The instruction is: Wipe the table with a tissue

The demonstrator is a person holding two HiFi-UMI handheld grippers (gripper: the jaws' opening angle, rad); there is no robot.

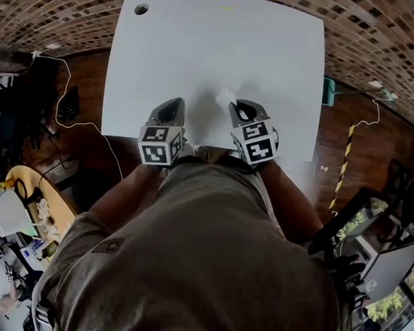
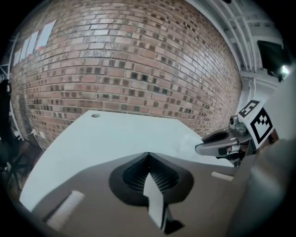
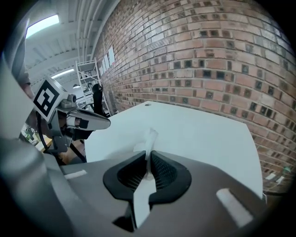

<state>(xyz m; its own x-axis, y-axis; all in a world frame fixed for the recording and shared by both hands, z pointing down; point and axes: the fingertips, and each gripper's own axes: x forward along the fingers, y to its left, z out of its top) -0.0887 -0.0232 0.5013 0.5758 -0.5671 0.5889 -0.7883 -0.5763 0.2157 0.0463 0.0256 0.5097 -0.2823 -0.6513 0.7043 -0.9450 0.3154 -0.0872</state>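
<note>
A white tissue (image 1: 224, 97) sticks out past the tip of my right gripper (image 1: 241, 108), which is shut on it above the near edge of the white table (image 1: 215, 49). In the right gripper view the tissue (image 3: 149, 141) stands pinched between the jaws of that gripper (image 3: 149, 155). My left gripper (image 1: 171, 109) hovers beside it at the same near edge, shut with nothing in it. In the left gripper view its jaws meet at the tip of the gripper (image 2: 147, 155), and the right gripper (image 2: 217, 147) shows to the right.
A round cable hole (image 1: 141, 9) sits in the table's far left corner. A brick wall (image 2: 129, 69) rises behind the table. Cables (image 1: 62, 109) lie on the wooden floor at left, with cluttered desks (image 1: 20, 212) at both lower corners.
</note>
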